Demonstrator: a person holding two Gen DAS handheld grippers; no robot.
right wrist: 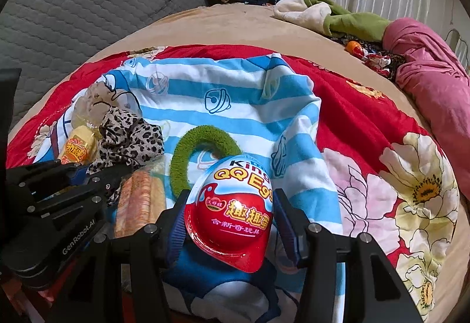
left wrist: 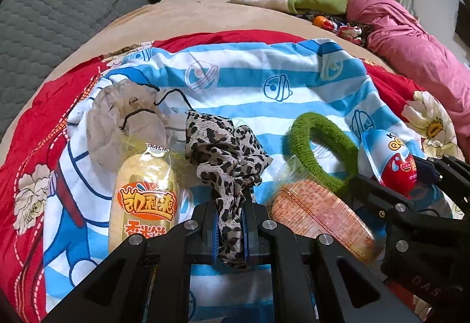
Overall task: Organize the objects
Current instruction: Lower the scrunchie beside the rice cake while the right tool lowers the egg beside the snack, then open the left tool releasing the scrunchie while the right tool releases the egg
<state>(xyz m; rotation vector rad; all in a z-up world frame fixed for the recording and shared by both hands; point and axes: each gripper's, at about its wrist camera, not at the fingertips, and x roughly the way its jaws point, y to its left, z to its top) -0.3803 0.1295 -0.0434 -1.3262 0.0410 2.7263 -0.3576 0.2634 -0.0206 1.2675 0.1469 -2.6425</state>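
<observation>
Glossy plastic egg [right wrist: 233,211] btwn right gripper [right wrist: 232,223] pads; left gripper [left wrist: 230,223] pinches thin leopard scarf [left wrist: 226,152].

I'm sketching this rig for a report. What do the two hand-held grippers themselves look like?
Both are matte black with angular, triangular cut-out linkages and round silver pivot bolts. The left hand-held gripper and the right hand-held gripper carry ribbed blue finger pads. White "GenRobot.AI" lettering marks the left one's body. No cables or sleeves show.
</observation>
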